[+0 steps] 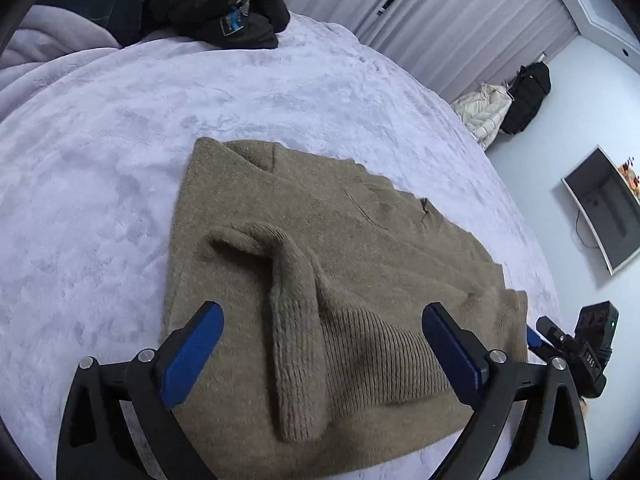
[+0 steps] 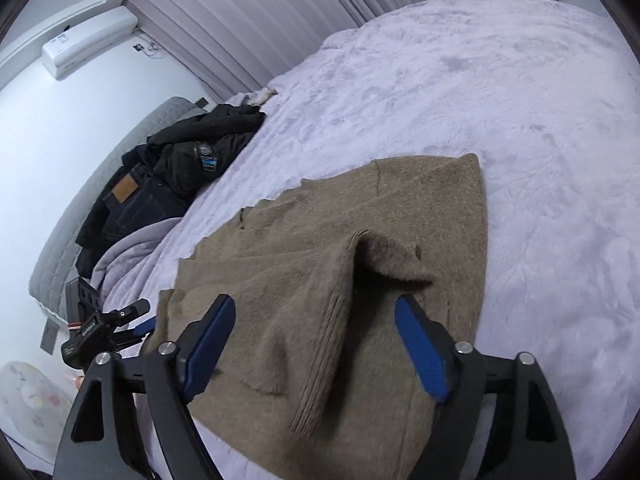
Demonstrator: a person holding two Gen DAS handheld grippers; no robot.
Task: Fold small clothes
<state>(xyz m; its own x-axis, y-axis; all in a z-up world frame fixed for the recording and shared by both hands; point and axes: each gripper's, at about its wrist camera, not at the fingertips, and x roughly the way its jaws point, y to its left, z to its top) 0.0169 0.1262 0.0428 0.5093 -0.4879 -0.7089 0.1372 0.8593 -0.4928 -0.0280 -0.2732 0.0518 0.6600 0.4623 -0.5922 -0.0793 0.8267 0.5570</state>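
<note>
A brown knit sweater [image 1: 320,232] lies spread on the pale lilac bedspread [image 1: 100,160], with a ribbed fold [image 1: 296,340] standing up near its front edge. My left gripper [image 1: 324,340] is open, its blue pads on either side of that raised fold without pressing on it. In the right wrist view the same sweater [image 2: 340,240] shows a similar raised ridge [image 2: 332,320]. My right gripper [image 2: 316,340] is open over that ridge, pads apart from the knit. The right gripper [image 1: 576,344] also shows at the sweater's right edge in the left wrist view, and the left gripper [image 2: 108,332] at its left edge.
A heap of dark clothes and jeans [image 1: 168,0] sits at the head of the bed, seen too as dark clothes [image 2: 160,184]. Pleated curtains [image 1: 460,20] hang behind. A white jacket [image 1: 484,114] and a black bag [image 1: 528,96] lie on the floor by a wall screen [image 1: 604,208].
</note>
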